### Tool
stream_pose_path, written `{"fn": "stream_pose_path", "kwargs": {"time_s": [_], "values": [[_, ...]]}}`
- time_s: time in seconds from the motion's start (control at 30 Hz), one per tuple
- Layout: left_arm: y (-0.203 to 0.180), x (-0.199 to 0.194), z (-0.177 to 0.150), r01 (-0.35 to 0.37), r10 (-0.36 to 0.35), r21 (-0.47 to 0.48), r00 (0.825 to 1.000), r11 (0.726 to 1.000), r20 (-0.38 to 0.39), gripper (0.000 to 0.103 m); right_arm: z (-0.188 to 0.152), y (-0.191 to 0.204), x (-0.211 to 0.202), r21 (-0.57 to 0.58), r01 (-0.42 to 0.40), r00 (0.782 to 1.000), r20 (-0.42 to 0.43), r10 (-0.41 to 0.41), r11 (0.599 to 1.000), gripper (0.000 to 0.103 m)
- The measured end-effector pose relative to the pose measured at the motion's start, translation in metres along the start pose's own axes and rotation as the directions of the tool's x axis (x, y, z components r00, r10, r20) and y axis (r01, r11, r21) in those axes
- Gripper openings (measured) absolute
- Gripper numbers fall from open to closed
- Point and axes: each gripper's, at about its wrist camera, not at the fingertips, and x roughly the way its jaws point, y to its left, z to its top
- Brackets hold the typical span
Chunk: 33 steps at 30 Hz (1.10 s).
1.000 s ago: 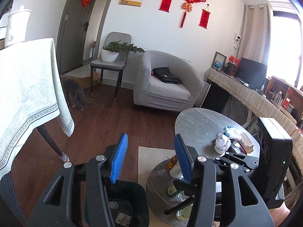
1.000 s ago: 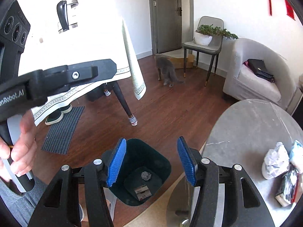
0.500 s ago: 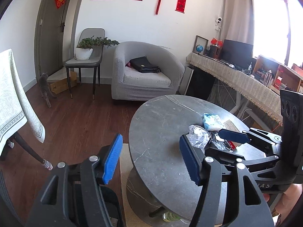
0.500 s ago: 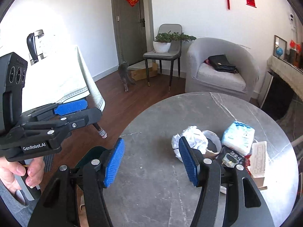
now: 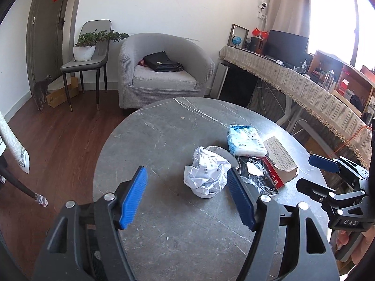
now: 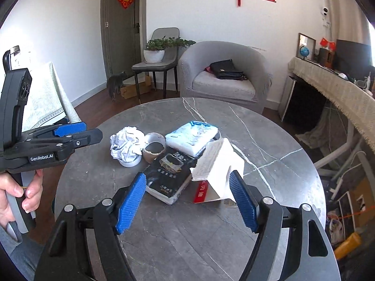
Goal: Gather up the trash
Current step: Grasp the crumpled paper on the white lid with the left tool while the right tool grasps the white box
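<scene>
A pile of trash lies on the round grey marble table (image 5: 164,131). It holds a cup stuffed with crumpled white paper (image 5: 206,175) (image 6: 127,146), a brown paper cup (image 6: 153,149), a blue-white tissue pack (image 5: 245,139) (image 6: 192,137), a black packet (image 6: 170,175) and a torn white and red carton (image 6: 218,168) (image 5: 280,157). My left gripper (image 5: 187,200) is open and empty just short of the crumpled paper. My right gripper (image 6: 187,201) is open and empty, with the black packet and carton just ahead between its jaws.
A grey armchair (image 5: 161,70) with a black bag stands behind the table. A chair with a potted plant (image 5: 85,49) and a grey cat (image 5: 41,89) are at the back left. A long cloth-covered desk (image 5: 304,89) runs along the right.
Both grippers have swung up and right from over the dark bin on the floor to the tabletop and closed in on the trash pile. Both stayed open.
</scene>
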Motion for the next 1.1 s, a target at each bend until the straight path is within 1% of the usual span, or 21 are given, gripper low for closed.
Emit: {"fn": "stream_pose_path", "kwargs": {"time_s": [0.1, 0.13, 0.23, 0.3, 0.4, 0.47, 0.5, 0.53, 0.6, 0.7, 0.83, 1.1], "values": [[-0.014, 0.013, -0.001, 0.026, -0.026, 0.029, 0.999, 0.999, -0.025, 0.074, -0.004, -0.011, 0.002, 0.020, -0.006, 1.000, -0.012, 0.007, 1.000, 0.075], [-0.021, 0.016, -0.001, 0.026, -0.025, 0.047, 0.999, 0.999, -0.027, 0.076, -0.005, -0.014, 0.002, 0.026, -0.013, 1.000, -0.013, 0.014, 1.000, 0.075], [-0.033, 0.026, 0.000, -0.013, 0.017, 0.083, 0.999, 0.996, -0.037, 0.076, -0.008, -0.016, 0.003, 0.022, -0.025, 1.000, -0.018, 0.025, 0.999, 0.077], [-0.034, 0.033, 0.000, -0.014, 0.018, 0.074, 0.999, 0.997, -0.046, 0.076, -0.009, -0.016, 0.005, 0.008, -0.025, 0.999, -0.029, 0.025, 1.000, 0.079], [-0.034, 0.036, 0.002, -0.008, 0.010, 0.050, 0.999, 0.999, -0.047, 0.073, -0.012, -0.014, 0.010, -0.022, -0.010, 0.998, -0.055, 0.009, 1.000, 0.079], [-0.032, 0.038, 0.002, -0.022, 0.024, 0.036, 0.999, 0.999, -0.049, 0.068, -0.012, -0.016, 0.015, -0.024, 0.005, 0.998, -0.070, -0.006, 1.000, 0.079], [-0.030, 0.041, 0.003, -0.028, 0.029, 0.027, 0.998, 0.999, -0.057, 0.063, -0.012, -0.018, 0.017, -0.021, 0.009, 0.997, -0.078, -0.011, 1.000, 0.079], [-0.028, 0.044, 0.003, -0.030, 0.031, 0.014, 0.997, 0.999, -0.068, 0.060, -0.013, -0.020, 0.018, -0.017, 0.012, 0.996, -0.083, -0.013, 1.000, 0.079], [-0.022, 0.047, 0.003, -0.020, 0.018, -0.018, 0.997, 1.000, -0.079, 0.060, -0.013, -0.023, 0.020, -0.005, 0.013, 0.996, -0.090, -0.013, 1.000, 0.079], [-0.016, 0.045, 0.004, -0.023, 0.020, -0.041, 0.997, 0.999, -0.074, 0.057, -0.012, -0.027, 0.023, 0.013, 0.011, 0.996, -0.093, -0.010, 1.000, 0.079], [-0.009, 0.036, 0.005, 0.015, -0.020, -0.091, 0.998, 0.996, -0.054, 0.056, -0.010, -0.025, 0.023, 0.019, 0.017, 0.996, -0.084, -0.015, 1.000, 0.079], [-0.010, 0.009, 0.007, 0.070, -0.069, -0.087, 0.997, 0.994, 0.022, 0.056, -0.003, -0.018, 0.033, 0.016, 0.037, 0.995, -0.096, -0.036, 0.999, 0.079]]}}
